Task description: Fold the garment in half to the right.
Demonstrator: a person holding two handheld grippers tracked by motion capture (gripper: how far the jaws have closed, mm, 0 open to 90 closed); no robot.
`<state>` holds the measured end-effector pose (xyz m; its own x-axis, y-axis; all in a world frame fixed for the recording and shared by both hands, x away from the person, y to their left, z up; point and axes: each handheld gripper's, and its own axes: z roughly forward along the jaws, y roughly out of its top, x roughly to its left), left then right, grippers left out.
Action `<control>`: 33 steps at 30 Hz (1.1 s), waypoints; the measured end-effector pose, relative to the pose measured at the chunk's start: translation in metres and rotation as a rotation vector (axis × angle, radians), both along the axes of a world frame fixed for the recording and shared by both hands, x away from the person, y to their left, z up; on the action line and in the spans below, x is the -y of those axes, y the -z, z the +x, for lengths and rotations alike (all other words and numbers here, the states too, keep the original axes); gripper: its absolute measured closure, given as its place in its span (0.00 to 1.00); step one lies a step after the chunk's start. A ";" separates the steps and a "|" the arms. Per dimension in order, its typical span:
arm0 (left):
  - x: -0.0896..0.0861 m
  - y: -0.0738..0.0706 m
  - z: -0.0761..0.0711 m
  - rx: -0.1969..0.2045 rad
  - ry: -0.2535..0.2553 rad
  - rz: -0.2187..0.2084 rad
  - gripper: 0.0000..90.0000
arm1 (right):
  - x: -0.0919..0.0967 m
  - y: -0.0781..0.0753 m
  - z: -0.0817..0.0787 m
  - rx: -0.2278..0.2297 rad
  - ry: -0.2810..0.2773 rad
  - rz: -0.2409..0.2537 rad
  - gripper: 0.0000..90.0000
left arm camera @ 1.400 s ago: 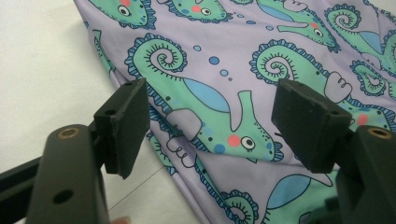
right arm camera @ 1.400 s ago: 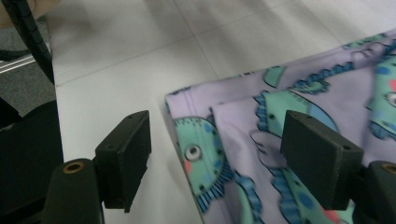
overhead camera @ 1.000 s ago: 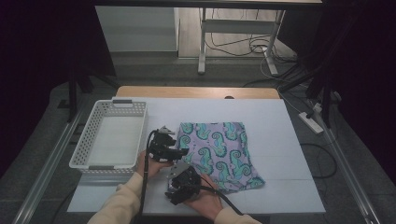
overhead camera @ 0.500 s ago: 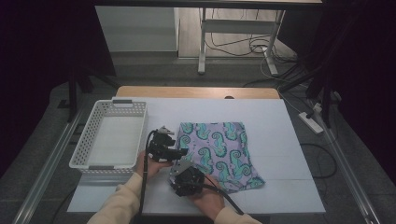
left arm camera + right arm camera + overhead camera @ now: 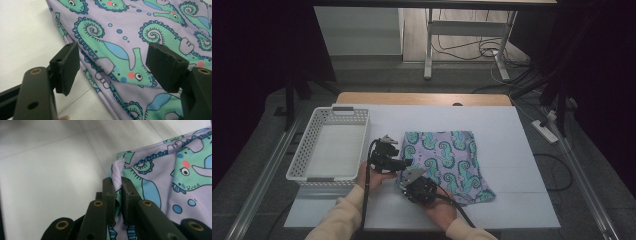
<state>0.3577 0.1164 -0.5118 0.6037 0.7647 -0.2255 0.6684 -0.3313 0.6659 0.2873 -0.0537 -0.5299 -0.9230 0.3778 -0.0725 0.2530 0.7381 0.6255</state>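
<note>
A folded lilac cloth [image 5: 447, 160] printed with green seahorses lies in the middle of the white table. My left gripper [image 5: 406, 163] rests at the cloth's left edge. In the left gripper view its jaws [image 5: 115, 57] stand open over the cloth [image 5: 130, 40], one pad above the bare table. My right gripper [image 5: 412, 176] is at the cloth's near left corner. Its jaws have just been closing, and in the right gripper view they [image 5: 118, 187] pinch a raised fold of the cloth's edge [image 5: 175, 185].
An empty white slatted basket [image 5: 362, 145] stands on the table's left side, close to my left hand. The white table [image 5: 517, 150] has bare room to the right and at the back. A power strip [image 5: 544, 131] and cables lie on the floor beyond.
My right gripper has edged toward the cloth's near left corner and its jaws have closed on the cloth's edge. The left gripper has kept still.
</note>
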 end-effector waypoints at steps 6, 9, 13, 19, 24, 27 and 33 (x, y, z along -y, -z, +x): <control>0.001 0.004 0.003 -0.006 -0.011 0.006 0.30 | 0.003 -0.005 -0.008 0.003 -0.042 0.042 0.92; 0.003 0.006 0.005 -0.002 -0.013 0.017 0.30 | 0.005 -0.005 -0.008 0.006 -0.053 0.043 0.92; 0.005 0.010 0.011 0.000 -0.033 0.025 0.30 | 0.006 -0.006 -0.007 -0.001 -0.057 0.055 0.92; 0.005 0.017 0.022 -0.005 -0.047 0.049 0.29 | 0.006 -0.006 -0.009 0.004 -0.069 0.060 0.92; 0.005 0.022 0.028 -0.010 -0.050 0.061 0.30 | 0.005 -0.006 -0.009 0.006 -0.074 0.056 0.92; 0.007 0.023 0.031 -0.007 -0.049 0.072 0.30 | 0.005 -0.005 -0.009 0.004 -0.073 0.060 0.92; 0.008 0.021 0.041 -0.010 -0.066 0.066 0.29 | 0.005 -0.004 -0.009 0.005 -0.074 0.056 0.92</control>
